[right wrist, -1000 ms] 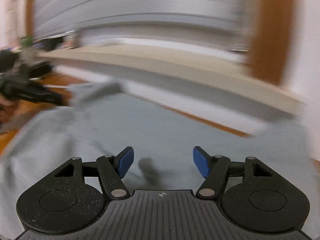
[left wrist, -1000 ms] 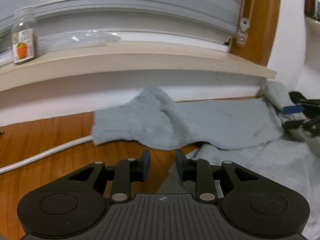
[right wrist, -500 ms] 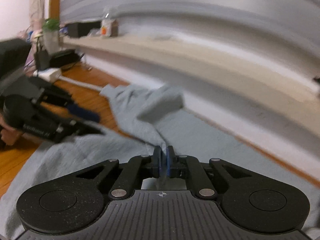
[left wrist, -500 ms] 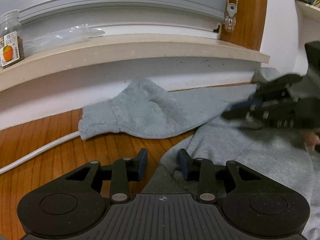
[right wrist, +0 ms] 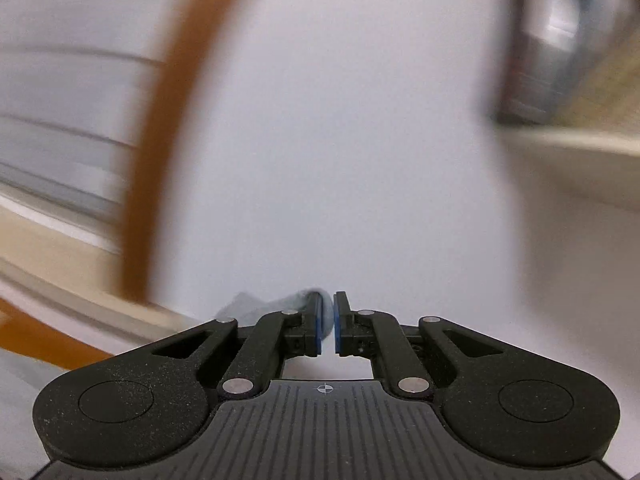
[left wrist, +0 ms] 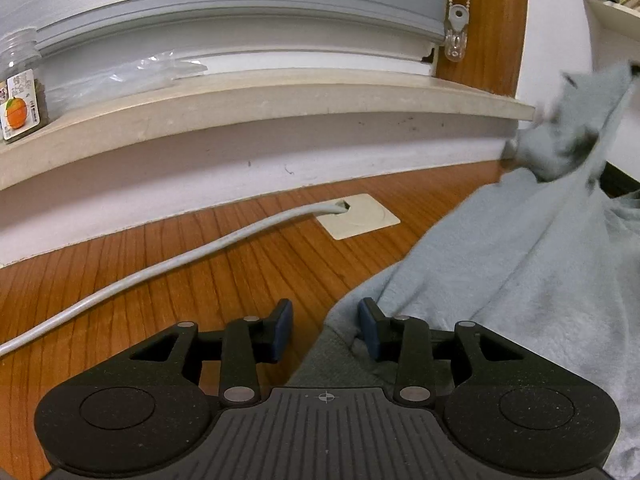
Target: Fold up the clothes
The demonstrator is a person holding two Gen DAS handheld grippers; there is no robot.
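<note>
A light grey sweatshirt (left wrist: 532, 264) lies on the wooden table (left wrist: 168, 272) at the right of the left wrist view. One sleeve (left wrist: 572, 128) is lifted high at the far right. My left gripper (left wrist: 325, 330) is open, low over the garment's near edge, which lies between its fingers. My right gripper (right wrist: 327, 322) is shut on a fold of the grey sleeve (right wrist: 280, 305) and holds it up in front of a white wall. The right wrist view is blurred by motion.
A white cable (left wrist: 168, 268) runs across the table into a beige cable port (left wrist: 358, 216). A windowsill (left wrist: 260, 108) with a jar (left wrist: 22, 92) and a clear plastic bag (left wrist: 132, 76) runs along the back. A blind cord (left wrist: 456, 40) hangs by a wooden frame.
My right gripper, shut on the sleeve, has lifted it off the table and swung it right. The cable port it covered now shows. My left gripper has stayed open.
</note>
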